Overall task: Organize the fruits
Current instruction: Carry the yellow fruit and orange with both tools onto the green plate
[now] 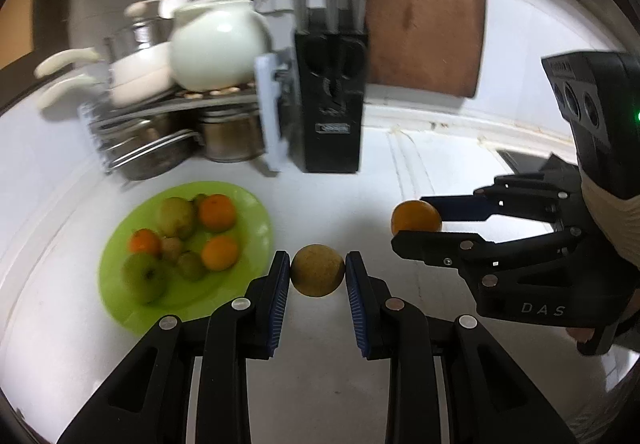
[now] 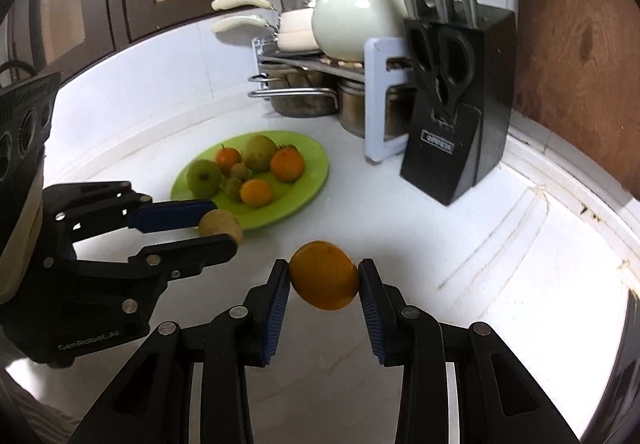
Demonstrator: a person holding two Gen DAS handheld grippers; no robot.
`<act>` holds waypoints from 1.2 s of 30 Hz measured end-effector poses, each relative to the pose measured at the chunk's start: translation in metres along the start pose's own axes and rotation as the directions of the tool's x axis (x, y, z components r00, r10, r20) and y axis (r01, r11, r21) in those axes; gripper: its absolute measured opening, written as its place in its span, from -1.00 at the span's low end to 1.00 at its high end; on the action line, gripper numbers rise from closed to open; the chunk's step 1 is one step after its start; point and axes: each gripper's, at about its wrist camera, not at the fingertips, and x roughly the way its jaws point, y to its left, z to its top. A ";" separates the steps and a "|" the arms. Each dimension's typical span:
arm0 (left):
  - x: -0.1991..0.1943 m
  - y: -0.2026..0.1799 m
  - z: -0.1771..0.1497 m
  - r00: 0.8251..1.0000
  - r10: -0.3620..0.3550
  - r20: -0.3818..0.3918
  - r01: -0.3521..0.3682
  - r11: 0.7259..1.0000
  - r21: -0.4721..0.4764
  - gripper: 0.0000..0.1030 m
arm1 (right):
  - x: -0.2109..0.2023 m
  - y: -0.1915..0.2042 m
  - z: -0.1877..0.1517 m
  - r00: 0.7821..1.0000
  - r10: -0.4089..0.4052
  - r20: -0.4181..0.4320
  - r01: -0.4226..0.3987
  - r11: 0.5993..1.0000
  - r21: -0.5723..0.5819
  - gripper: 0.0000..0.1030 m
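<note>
Left wrist view: left gripper (image 1: 318,271) is grasping a brown fruit (image 1: 317,270), right gripper (image 2: 324,276) an orange (image 2: 324,275); either round fruit risks slipping from the jaws and rolling off the desk (image 1: 360,184).

Brown fruit (image 1: 317,270): round, dull tan-brown, speckled skin. Held between 2 blue pads of left gripper (image 1: 317,276), above white counter, just right of plate edge.

Orange (image 2: 324,275): round, slightly flattened, bright orange. Held between pads of right gripper (image 2: 323,286), well right of plate.

Plate (image 2: 308,180): lime green, flat on counter. Holds 3 oranges, 1 green apple (image 2: 204,177), 1 larger yellow-green fruit (image 2: 260,153) and 2 small greenish-brown fruits at centre, clustered and touching.
</note>
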 end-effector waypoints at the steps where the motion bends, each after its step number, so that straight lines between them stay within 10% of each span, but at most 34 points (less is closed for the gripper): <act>1: -0.004 0.002 0.000 1.000 0.013 0.007 -0.013 1.000 -0.013 -0.44 | 0.000 0.001 0.002 1.000 0.004 0.004 -0.004 1.000 0.001 -0.29; 23: -0.049 0.058 0.010 0.968 0.230 0.097 -0.216 0.966 -0.141 -0.44 | 0.011 0.043 0.066 0.985 0.113 0.129 -0.104 0.992 -0.070 -0.29; 36: -0.030 0.105 0.026 0.956 0.286 0.069 -0.268 0.943 -0.195 -0.44 | 0.062 0.054 0.100 0.986 0.151 0.067 -0.144 0.986 -0.087 -0.29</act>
